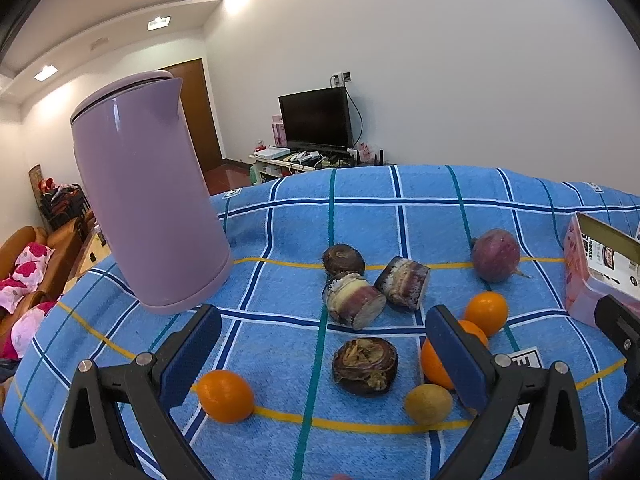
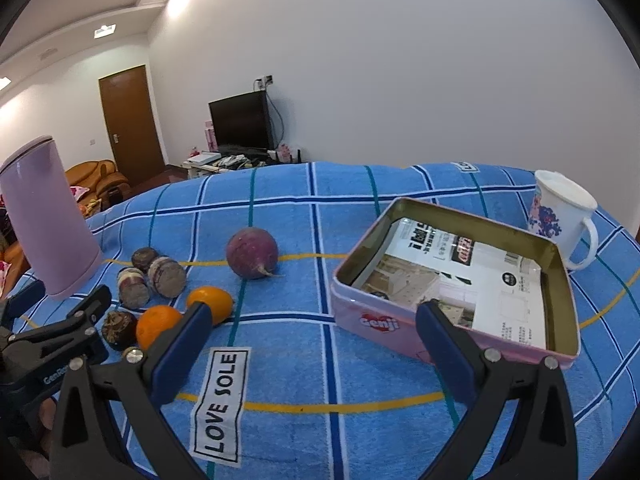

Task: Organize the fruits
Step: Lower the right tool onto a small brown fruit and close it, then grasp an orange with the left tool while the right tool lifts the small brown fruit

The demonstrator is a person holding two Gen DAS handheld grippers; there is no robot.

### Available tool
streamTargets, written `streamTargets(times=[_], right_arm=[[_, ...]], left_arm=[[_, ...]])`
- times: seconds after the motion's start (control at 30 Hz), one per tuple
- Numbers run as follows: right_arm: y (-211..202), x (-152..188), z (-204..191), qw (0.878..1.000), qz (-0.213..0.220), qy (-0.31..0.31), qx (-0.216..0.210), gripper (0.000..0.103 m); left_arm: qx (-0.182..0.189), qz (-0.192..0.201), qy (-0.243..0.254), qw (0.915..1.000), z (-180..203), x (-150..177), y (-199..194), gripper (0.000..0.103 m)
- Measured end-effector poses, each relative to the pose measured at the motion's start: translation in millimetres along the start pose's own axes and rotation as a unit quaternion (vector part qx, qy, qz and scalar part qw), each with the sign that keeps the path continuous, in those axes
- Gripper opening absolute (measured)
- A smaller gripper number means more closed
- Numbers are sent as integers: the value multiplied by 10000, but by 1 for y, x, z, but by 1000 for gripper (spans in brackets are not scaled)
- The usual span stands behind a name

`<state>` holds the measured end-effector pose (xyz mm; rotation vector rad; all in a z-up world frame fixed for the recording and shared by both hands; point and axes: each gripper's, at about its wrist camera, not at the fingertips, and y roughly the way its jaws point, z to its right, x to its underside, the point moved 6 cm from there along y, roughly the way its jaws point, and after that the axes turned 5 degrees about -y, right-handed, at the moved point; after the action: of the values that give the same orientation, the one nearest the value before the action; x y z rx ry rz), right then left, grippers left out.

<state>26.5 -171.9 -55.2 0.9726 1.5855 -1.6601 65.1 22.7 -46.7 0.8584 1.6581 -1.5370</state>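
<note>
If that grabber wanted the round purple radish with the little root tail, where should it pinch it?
Probably across the widest part of the radish, coming down from above, one finger on each side. It is nearly round and sits alone on the blue cloth, clear of the oranges and the tin. I would leave the thin tail alone; it looks too slight to hold.

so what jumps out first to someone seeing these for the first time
The tall lilac kettle looms at the left of the blue checked cloth, tilted by the fisheye. Across the middle lie oranges, dark brown cut pieces and a purple radish. At the right sits an open pink tin lined with printed paper, a white mug behind it. Both tools are open and hold nothing.
</note>
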Motion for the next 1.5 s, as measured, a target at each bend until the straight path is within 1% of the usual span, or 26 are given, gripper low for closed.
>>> streamTargets(times=[0.13,0.2,0.23,0.27,0.37,0.47,0.6,0.63,0.7,0.77,0.8,0.87,0.93,1.0,1.03,1.1,1.2,1.27,1.3,1.33,1.4,1.43,1.47,1.5], right_arm=[[1,1,-6,9999,-5,-96,-114,102],[2,2,-9,9996,-48,-119,-260,90],[3,3,-11,9995,-80,-143,-284,82],[5,5,-13,9992,-141,-190,-316,78],[10,9,-20,9978,-312,-235,-531,77],[9,10,-26,9969,-302,-321,-654,77],[9,13,-40,9929,-390,-474,-1018,77],[10,14,-46,9913,-443,-599,-1087,76],[11,17,-58,9880,-536,-792,-1213,71],[13,21,-70,9832,-664,-952,-1409,65],[15,22,-75,9816,-728,-1027,-1439,62],[21,26,-84,9786,-877,-1213,-1414,52],[25,28,-91,9758,-980,-1330,-1434,51],[30,30,-93,9748,-1080,-1399,-1359,51],[32,30,-96,9734,-1130,-1376,-1442,50],[36,31,-100,9716,-1190,-1401,-1492,50],[38,35,-110,9676,-1267,-1612,-1476,50],[43,41,-117,9638,-1431,-1772,-1383,42],[42,42,-118,9630,-1443,-1802,-1387,42],[42,42,-118,9627,-1434,-1829,-1384,36],[43,43,-118,9622,-1445,-1793,-1454,30],[42,43,-116,9626,-1448,-1765,-1461,31],[42,43,-115,9624,-1453,-1747,-1488,30],[42,43,-112,9627,-1460,-1711,-1502,30]], left_arm=[[-4,-65,-65,10000,-5,-1,3,102],[-1,-113,-128,9999,-9,-1,5,102],[0,-144,-170,9998,-11,-1,6,102],[-7,-172,-217,9996,-14,-1,8,102],[-118,-179,-264,9994,-22,-3,9,102],[-257,-146,-158,9994,-34,-6,9,102],[-227,-257,-192,9992,-60,-3,11,102],[-259,-293,-166,9991,-66,0,13,102],[-354,-440,-105,9983,-79,6,16,102],[-362,-576,-133,9976,-88,10,19,102],[-368,-635,-144,9972,-92,12,21,102],[-338,-749,-125,9965,-97,16,22,102],[-229,-840,-112,9961,-98,18,23,102],[-123,-933,-77,9955,-98,21,24,102],[-70,-1009,-40,9949,-97,24,26,102],[36,-1173,24,9931,-92,30,31,102],[188,-1380,119,9902,-82,36,38,102],[183,-1447,147,9892,-79,39,42,102],[157,-1491,145,9886,-79,41,43,102],[141,-1544,131,9878,-80,42,45,101],[162,-1589,63,9871,-82,43,47,94],[196,-1614,35,9867,-83,43,48,82],[235,-1683,5,9855,-83,46,50,68],[377,-1672,-63,9852,-83,46,50,63]])
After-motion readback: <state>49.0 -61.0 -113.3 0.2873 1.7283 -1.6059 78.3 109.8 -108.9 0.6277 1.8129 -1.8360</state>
